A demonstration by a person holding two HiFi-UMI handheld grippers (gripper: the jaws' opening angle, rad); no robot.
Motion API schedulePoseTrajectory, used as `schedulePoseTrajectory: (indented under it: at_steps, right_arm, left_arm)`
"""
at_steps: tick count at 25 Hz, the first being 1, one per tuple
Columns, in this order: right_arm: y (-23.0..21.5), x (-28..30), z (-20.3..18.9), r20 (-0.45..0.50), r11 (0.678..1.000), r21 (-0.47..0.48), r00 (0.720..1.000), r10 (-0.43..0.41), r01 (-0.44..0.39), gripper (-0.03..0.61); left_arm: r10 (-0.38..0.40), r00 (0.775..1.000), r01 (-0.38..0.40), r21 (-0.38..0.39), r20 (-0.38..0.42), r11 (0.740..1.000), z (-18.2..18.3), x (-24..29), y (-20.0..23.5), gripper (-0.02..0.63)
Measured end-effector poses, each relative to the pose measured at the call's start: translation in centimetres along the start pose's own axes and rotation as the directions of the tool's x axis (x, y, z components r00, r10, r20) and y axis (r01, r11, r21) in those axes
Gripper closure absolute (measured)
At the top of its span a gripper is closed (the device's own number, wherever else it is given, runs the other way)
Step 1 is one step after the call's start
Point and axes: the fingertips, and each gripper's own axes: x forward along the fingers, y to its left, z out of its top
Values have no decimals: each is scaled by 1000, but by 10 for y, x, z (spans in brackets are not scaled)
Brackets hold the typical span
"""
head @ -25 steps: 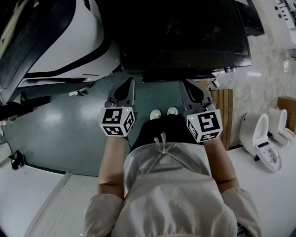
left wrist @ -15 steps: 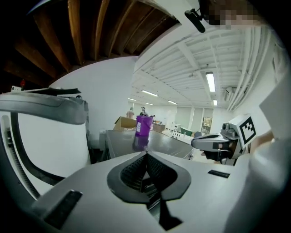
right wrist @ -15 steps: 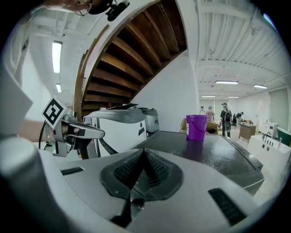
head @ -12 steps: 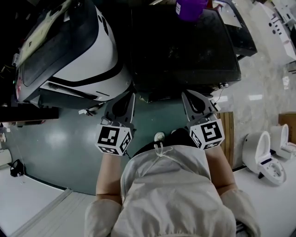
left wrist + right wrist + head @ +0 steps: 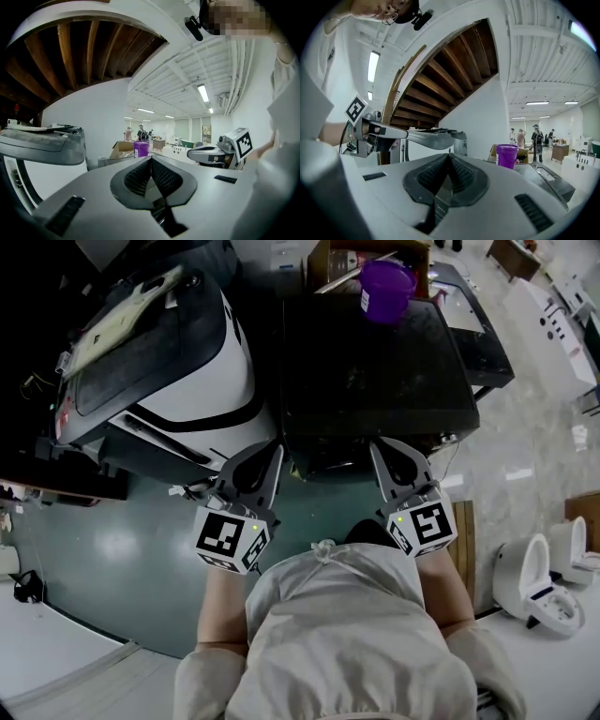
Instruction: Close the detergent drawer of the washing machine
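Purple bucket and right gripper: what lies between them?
In the head view, only the black machine's top lies between the purple bucket and the right gripper.

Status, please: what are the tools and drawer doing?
Shut, empty: left tool, right tool. Both near front of dark-topped machine. No drawer discernible. Purple bucket on its top.

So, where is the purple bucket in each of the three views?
Head view: the purple bucket sits at the top, right of centre.
Left gripper view: the bucket is small, near the middle, slightly left.
Right gripper view: the bucket is right of centre.
Shared landmark: the cardboard box next to it.
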Motion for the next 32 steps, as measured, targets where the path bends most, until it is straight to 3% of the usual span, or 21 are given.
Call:
schedulePoseTrajectory:
  at_steps: [12,23,32]
  right_arm:
    - [8,-13,16,49,1000,15,999,16,-16,578]
    - [9,-17,11,17,999,-27,999,-39,40,580]
    - [17,-14,5,14,999,-32,1000,-27,28,578]
  left_arm:
    - [-17,1000,17,0,24,1000,7,-11,-9,595]
    - [-41,999,41,1,28,999,7,-12,-11,595]
    - [-19,1000,19,-10,21,1000,1,-17,-2,594]
